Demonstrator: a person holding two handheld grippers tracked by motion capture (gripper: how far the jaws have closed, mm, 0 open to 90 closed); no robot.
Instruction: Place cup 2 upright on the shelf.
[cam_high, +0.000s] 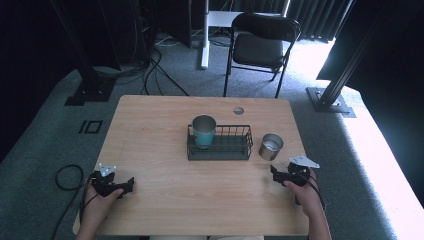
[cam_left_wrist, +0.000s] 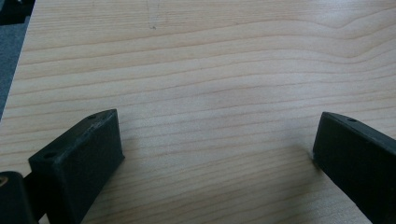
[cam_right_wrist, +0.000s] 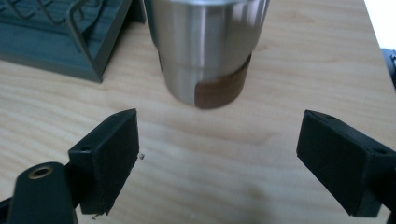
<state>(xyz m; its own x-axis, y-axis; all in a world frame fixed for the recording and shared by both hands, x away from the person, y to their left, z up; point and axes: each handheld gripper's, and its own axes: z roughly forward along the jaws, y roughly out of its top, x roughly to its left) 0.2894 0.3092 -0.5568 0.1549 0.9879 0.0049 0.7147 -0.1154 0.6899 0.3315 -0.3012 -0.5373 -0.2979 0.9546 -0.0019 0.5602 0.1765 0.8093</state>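
Observation:
A silver steel cup (cam_high: 271, 146) stands upright on the wooden table (cam_high: 150, 130), just right of a black wire rack (cam_high: 235, 149). A teal cup (cam_high: 204, 131) stands upright in the rack's left end. My right gripper (cam_high: 276, 172) rests near the table's right front, open, a short way in front of the silver cup (cam_right_wrist: 203, 51); its jaws (cam_right_wrist: 219, 154) are wide apart with bare wood between them. My left gripper (cam_high: 131, 182) lies at the left front, open over bare table (cam_left_wrist: 215, 93), its jaws (cam_left_wrist: 217, 154) spread wide.
A black folding chair (cam_high: 262, 42) stands beyond the table's far edge. A small round hole (cam_high: 238, 110) sits near the table's far side. Cables (cam_high: 65, 177) trail on the grey carpet at the left. The rack's corner (cam_right_wrist: 70, 42) lies left of the silver cup.

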